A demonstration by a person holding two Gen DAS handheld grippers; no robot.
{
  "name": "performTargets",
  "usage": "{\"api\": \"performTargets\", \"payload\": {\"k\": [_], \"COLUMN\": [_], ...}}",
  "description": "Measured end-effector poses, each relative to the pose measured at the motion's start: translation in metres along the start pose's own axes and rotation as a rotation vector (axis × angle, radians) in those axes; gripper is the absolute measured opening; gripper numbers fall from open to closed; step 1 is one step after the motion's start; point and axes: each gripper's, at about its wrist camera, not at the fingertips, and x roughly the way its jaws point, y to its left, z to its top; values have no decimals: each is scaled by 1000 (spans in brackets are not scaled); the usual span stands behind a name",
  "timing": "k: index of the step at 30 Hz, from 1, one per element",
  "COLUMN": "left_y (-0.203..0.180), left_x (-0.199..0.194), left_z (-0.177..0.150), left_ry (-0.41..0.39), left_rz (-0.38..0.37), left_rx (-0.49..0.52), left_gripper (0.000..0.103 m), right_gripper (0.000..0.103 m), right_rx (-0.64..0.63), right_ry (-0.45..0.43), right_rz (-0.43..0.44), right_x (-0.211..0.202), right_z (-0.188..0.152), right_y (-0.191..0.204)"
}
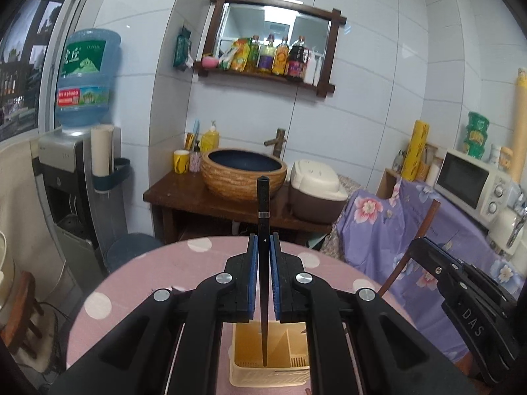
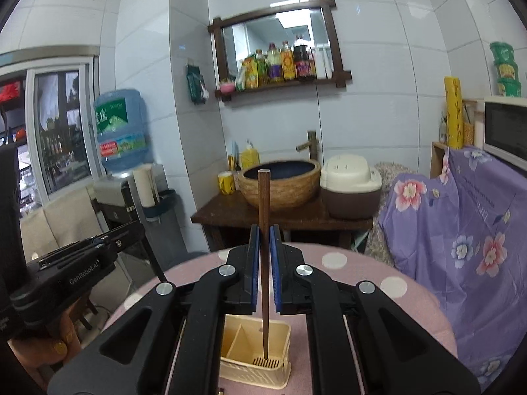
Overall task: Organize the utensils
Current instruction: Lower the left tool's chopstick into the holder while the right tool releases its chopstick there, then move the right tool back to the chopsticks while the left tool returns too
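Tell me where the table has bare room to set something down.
The pink table is bare right of the holder, out to its edge by the floral cloth, and beyond the jaws toward the sink. Left of the holder the cloth is bare too. Directly below is crowded: both chopsticks hang over the holder.

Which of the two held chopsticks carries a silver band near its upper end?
The black chopstick in the left gripper has the band. The brown chopstick in the right gripper is plain wood, without one.
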Motion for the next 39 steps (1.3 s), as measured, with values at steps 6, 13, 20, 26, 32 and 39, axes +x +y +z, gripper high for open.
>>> {"api": "performTargets", "payload": {"k": [6, 13, 20, 26, 32, 39], "left_y": [11, 21, 27, 40, 52, 44], "left_x": [34, 44, 12, -15, -17, -16], "left_z": [-44, -61, -75, -128, -193, -230], "left_ry": [113, 160, 159, 260, 416, 500], "left_rz": [2, 0, -19, 7, 25, -7], "left_rx": [-12, -30, -26, 7, -22, -40], "left_gripper": [8, 9, 58, 66, 46, 37], "right_gripper": [8, 8, 39, 40, 40, 40], "right_rx": [3, 16, 31, -52, -43, -15], "right_ry": [90, 138, 107, 214, 394, 493], "right_rz": [-1, 16, 14, -20, -39, -28], "right_x": [30, 46, 22, -4, -12, -26], "right_z": [-39, -59, -72, -120, -187, -238], "right_y": [-3, -7, -13, -17, -26, -27]}}
